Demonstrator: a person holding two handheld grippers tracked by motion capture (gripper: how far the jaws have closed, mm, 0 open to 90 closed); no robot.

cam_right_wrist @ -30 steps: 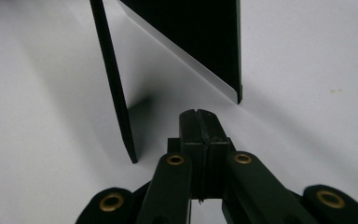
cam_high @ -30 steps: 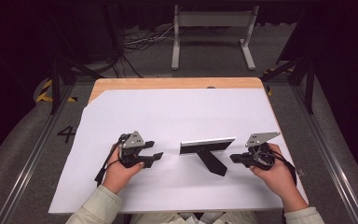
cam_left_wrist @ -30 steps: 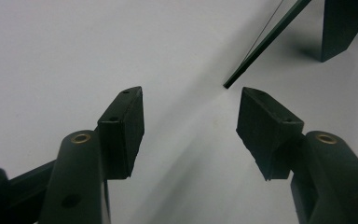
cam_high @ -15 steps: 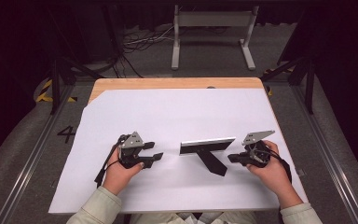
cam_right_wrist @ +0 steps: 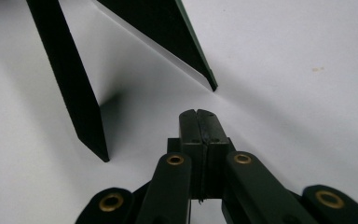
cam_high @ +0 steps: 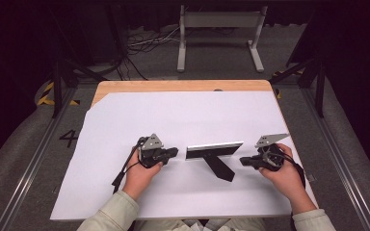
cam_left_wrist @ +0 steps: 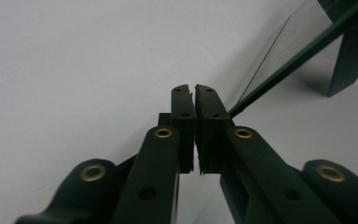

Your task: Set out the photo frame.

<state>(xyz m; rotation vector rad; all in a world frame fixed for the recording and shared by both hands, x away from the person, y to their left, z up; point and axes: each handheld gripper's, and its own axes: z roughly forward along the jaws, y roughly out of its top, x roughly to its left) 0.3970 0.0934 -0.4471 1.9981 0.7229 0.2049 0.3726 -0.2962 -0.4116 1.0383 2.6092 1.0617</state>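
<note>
A black picture frame (cam_high: 214,150) stands upright on the white sheet, propped by its black back leg (cam_high: 220,167). My left gripper (cam_high: 175,153) lies just off the frame's left end. Its jaws have just been closing and now meet with nothing between them. In the left gripper view the closed jaws (cam_left_wrist: 195,87) sit beside the frame's thin edge (cam_left_wrist: 298,58). My right gripper (cam_high: 243,161) rests shut and empty near the frame's right end. In the right gripper view its tips (cam_right_wrist: 198,112) point between the frame (cam_right_wrist: 168,28) and the leg (cam_right_wrist: 70,79).
A white sheet (cam_high: 125,115) covers most of the wooden table (cam_high: 183,85). Behind the table, a grey metal stand (cam_high: 220,33) and cables lie on the dark floor. Metal rails run along both sides of the table.
My left gripper has slid a little to the right, toward the frame's left end, and its jaws have gone from apart to together. The right gripper has stayed in place.
</note>
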